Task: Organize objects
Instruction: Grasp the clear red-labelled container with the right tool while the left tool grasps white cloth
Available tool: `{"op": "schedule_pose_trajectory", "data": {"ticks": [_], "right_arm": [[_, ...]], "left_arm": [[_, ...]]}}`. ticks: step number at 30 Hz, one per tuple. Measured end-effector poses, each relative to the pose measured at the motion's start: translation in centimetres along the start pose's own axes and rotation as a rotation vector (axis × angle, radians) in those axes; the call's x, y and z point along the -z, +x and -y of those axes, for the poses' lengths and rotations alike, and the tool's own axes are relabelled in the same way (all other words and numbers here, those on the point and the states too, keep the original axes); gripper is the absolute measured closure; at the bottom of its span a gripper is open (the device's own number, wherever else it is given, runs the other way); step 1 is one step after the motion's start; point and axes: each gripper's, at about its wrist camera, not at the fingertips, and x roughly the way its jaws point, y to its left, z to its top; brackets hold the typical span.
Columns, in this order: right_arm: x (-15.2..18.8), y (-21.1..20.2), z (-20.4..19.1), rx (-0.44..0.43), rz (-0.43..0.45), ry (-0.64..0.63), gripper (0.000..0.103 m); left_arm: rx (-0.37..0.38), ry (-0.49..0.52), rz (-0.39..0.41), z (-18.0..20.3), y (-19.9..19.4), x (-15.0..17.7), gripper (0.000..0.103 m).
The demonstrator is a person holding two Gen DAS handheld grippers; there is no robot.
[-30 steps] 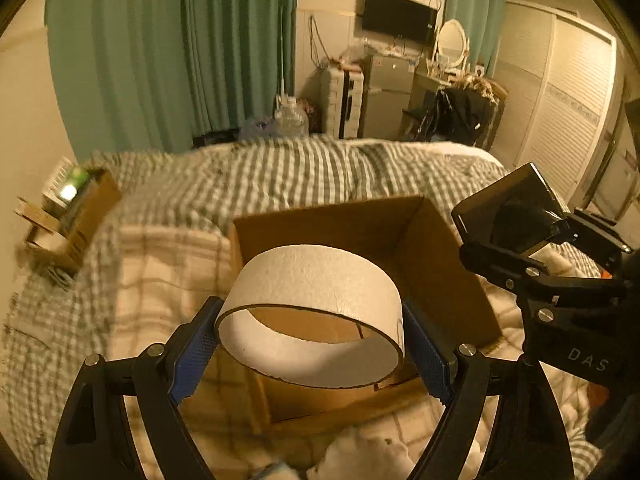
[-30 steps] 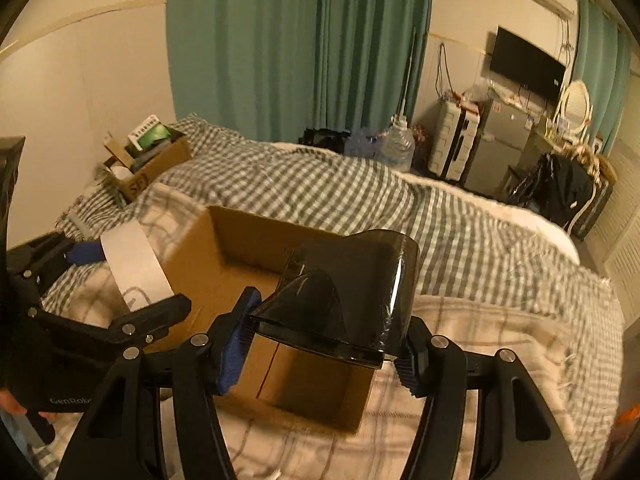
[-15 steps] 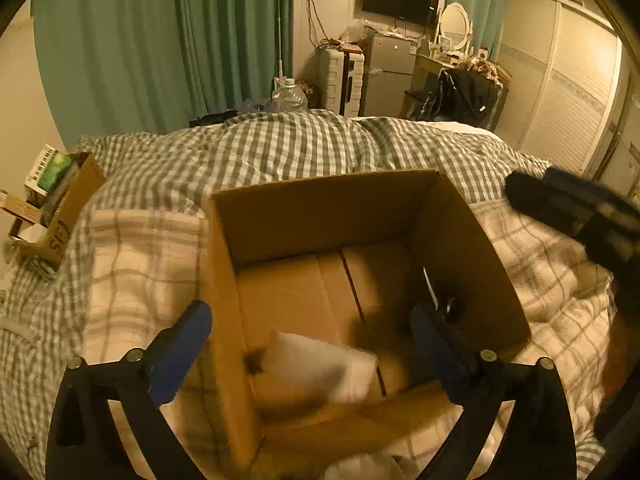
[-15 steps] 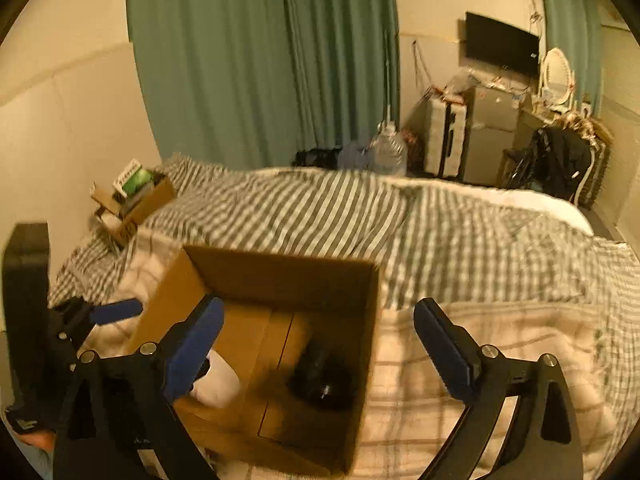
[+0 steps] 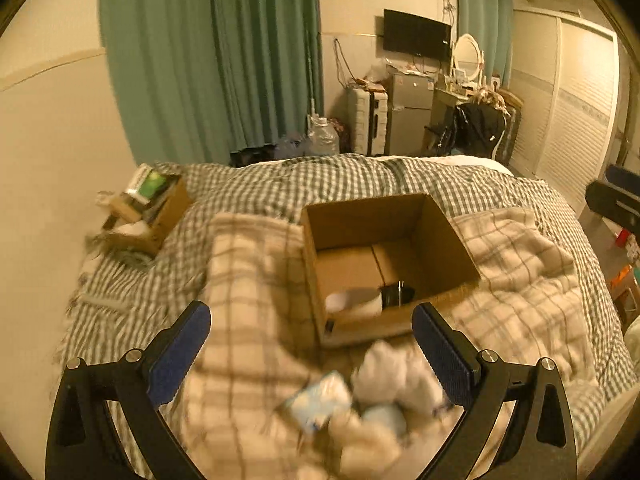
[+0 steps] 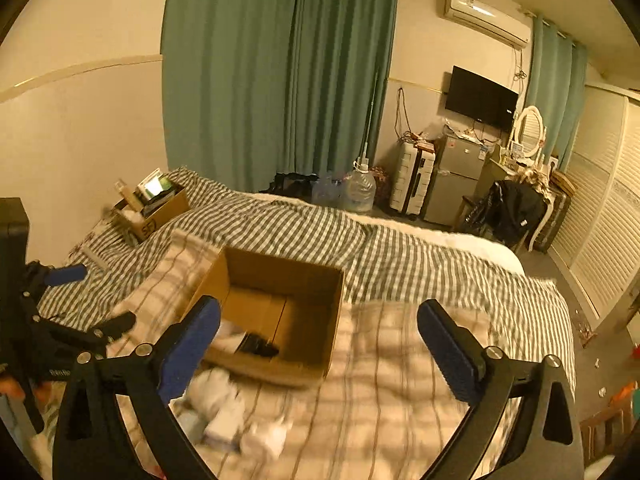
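- cardboard box [image 5: 440,240] sits open on the plaid blanket [image 5: 248,280], ahead of the left gripper [image 5: 311,342] and a little toward its right finger.
- inside the box, a white roll [image 5: 352,300] lies against the near wall with a black object [image 5: 396,294] touching it on the right.
- left gripper's jaws are spread wide with nothing between the blue pads.
- right gripper [image 6: 319,338] is likewise spread wide and holds nothing; the box [image 6: 320,292] lies ahead between its fingers, nearer the left one.
- blurred white and pale-blue items [image 5: 360,396] lie in a loose heap on the blanket, between the left gripper's fingers and nearer than the box.
- a second small box [image 6: 154,210] of items sits far ahead to the left by the wall.
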Motion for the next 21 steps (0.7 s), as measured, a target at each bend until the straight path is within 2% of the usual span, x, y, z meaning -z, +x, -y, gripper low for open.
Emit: {"op": "schedule_pose_trajectory", "data": {"ticks": [5, 12, 16, 21], "right_arm": [[5.4, -2.5, -2.7, -0.036, -0.059, 0.029, 0.002], [14.1, -0.7, -8.2, -0.082, -0.143, -0.01, 0.002], [16.8, 0.2, -9.9, -0.115, -0.176, -0.035, 0.002], [18.1, 1.6, -11.4, -0.175, -0.225, -0.034, 0.002]], "left_arm": [[-0.063, -0.01, 0.004, -0.6, -2.9, 5.5, 0.0], [-0.124, -0.083, -0.064, -0.6, -1.8, 14.0, 0.0], [-0.159, -0.059, -0.113, -1.1, -0.6, 16.2, 0.0], [-0.214, -0.04, -0.097, -2.0, -0.2, 16.6, 0.0]]}}
